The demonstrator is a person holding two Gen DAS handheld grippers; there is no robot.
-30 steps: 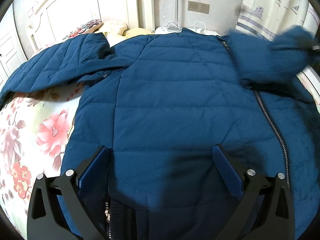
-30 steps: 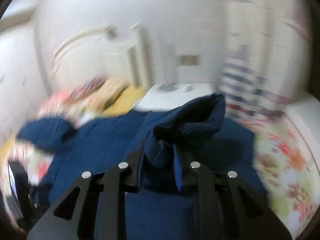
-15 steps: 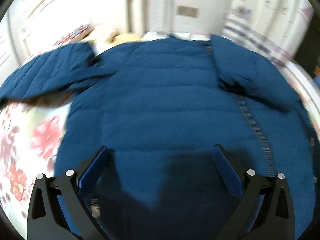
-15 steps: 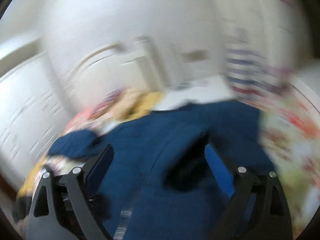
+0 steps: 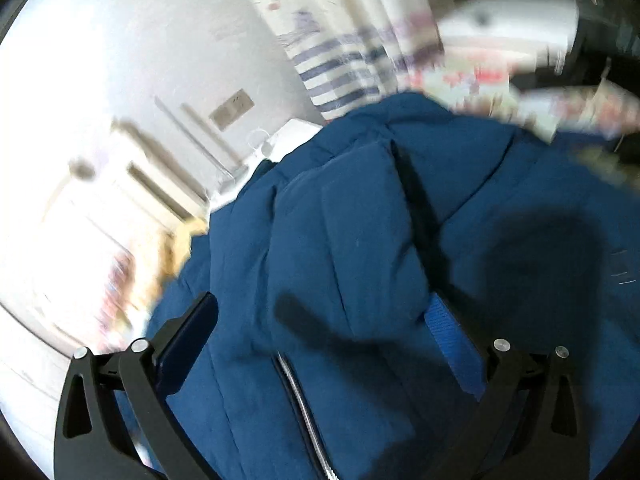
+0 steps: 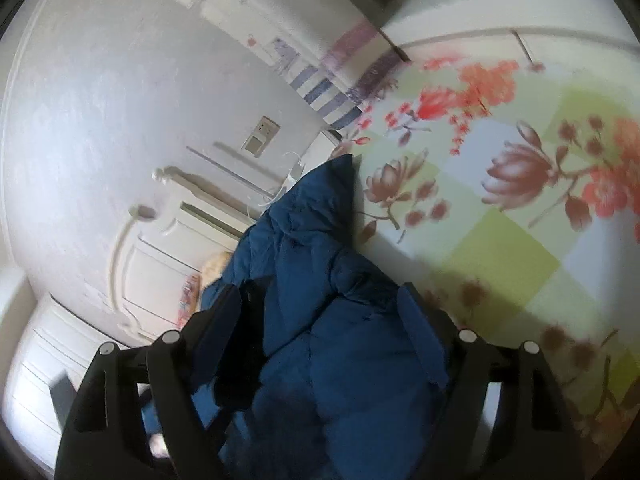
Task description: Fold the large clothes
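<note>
A large dark blue quilted jacket [image 5: 360,248] lies spread on the bed, with one sleeve folded over its body and its zipper [image 5: 304,412] running toward the camera. My left gripper [image 5: 320,320] hovers tilted over the folded sleeve. Its jaws are closing, wide apart, with the sleeve's fabric between them and the pads not pressing it. In the right wrist view a rumpled edge of the jacket [image 6: 320,280] bulges up between the fingers of my right gripper [image 6: 320,320]. Those jaws are closing too, and the pads stand clear of the cloth.
A floral bedsheet [image 6: 500,200] stretches to the right of the jacket. The white headboard [image 6: 160,260], a yellow pillow [image 6: 212,268] and a white nightstand [image 5: 292,136] lie beyond it. A striped curtain [image 5: 340,72] hangs by the wall.
My right gripper let go of the sleeve it was carrying and opened; the sleeve now lies across the jacket. Both grippers rolled and swept sideways, the left one toward the jacket's zipper side.
</note>
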